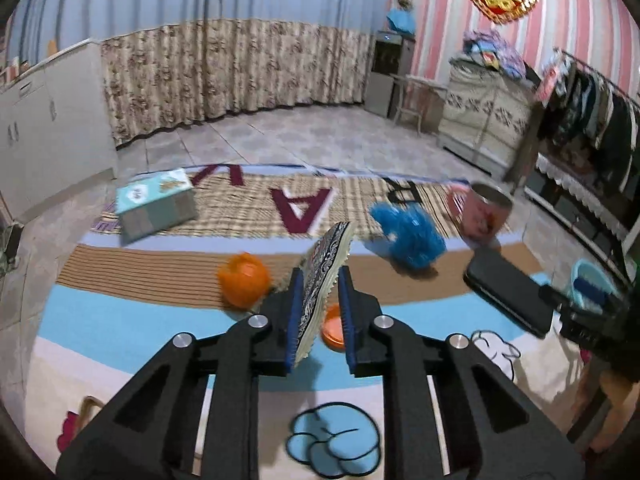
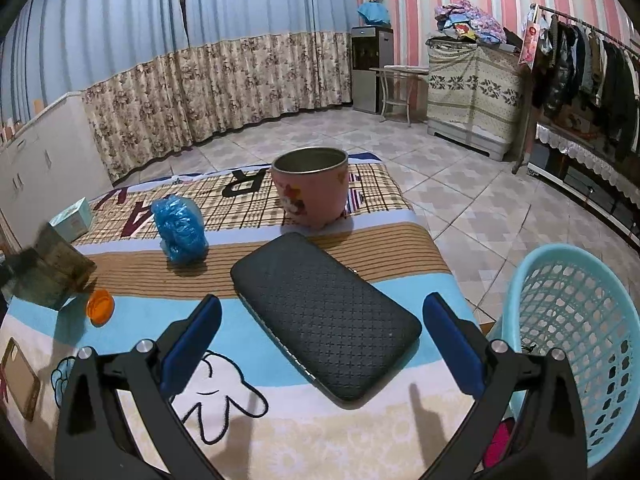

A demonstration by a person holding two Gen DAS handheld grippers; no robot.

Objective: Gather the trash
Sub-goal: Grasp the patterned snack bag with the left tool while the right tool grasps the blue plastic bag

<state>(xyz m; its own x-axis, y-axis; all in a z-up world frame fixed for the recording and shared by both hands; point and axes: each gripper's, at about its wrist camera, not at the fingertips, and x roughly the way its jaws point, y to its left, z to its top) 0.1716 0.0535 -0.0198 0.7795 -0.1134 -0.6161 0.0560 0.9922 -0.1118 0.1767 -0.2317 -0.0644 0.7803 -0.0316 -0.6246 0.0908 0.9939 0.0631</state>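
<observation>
My left gripper [image 1: 320, 316] is shut on a flat patterned wrapper [image 1: 326, 276] with a jagged edge, held upright above the striped mat. An orange peel [image 1: 243, 280] lies just left of it and an orange cap [image 1: 333, 327] sits below the fingers; the cap also shows in the right wrist view [image 2: 100, 306]. A crumpled blue plastic bag [image 1: 408, 236] lies to the right; it shows again in the right wrist view [image 2: 181, 229]. My right gripper [image 2: 320, 344] is open and empty over a black quilted wallet [image 2: 324, 312]. A light blue basket [image 2: 576, 340] stands at the right.
A pink metal pot [image 2: 310, 186] stands at the mat's far side. A teal box [image 1: 154, 206] lies far left on the mat. A brown phone-like slab [image 2: 18, 380] lies at the mat's left edge. Cabinets, curtains and a clothes rack line the room.
</observation>
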